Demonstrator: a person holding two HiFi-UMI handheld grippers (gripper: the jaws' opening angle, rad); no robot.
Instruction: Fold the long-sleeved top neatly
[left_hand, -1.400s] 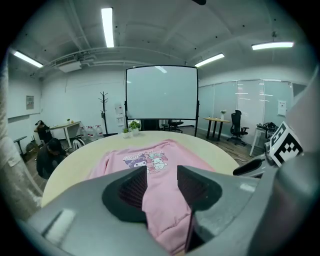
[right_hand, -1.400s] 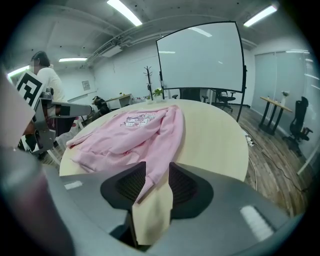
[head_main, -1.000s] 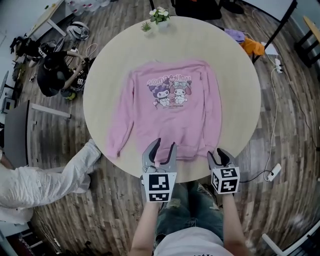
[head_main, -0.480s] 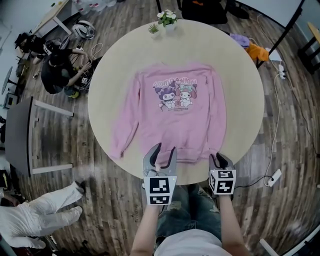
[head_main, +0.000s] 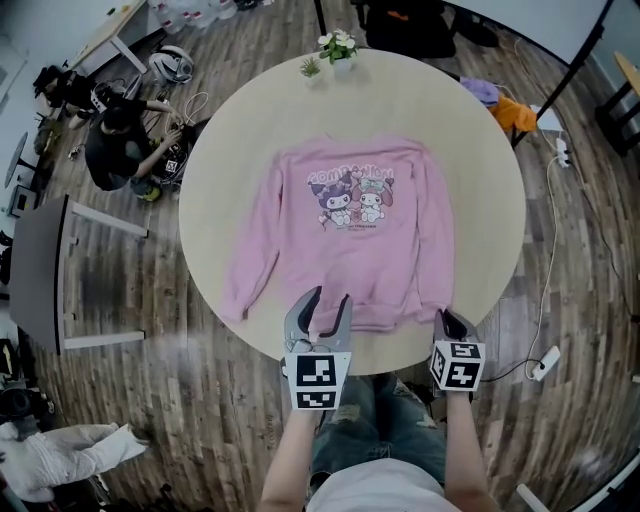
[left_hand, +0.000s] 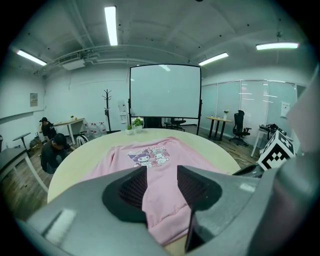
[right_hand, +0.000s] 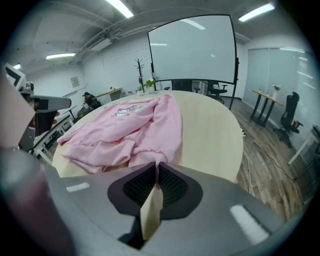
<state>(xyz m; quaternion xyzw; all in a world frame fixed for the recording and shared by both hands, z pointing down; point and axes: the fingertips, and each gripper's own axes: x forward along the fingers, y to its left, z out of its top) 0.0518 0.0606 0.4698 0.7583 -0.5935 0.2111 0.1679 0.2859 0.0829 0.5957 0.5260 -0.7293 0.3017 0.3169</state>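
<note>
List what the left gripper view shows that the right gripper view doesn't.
Left gripper view only: the left gripper, jaws apart with the hem of the pink top between them. Right gripper view only: the right gripper shut on a pinch of that top, rumpled fabric beyond. Both: the top on the round table, and the projection screen.

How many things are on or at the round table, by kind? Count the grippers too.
pink long-sleeved top: 1
small plants, at the table's far edge: 2
grippers: 2 (left gripper, fingers apart over the hem; right gripper, fingers shut on the top)
Total: 5
</note>
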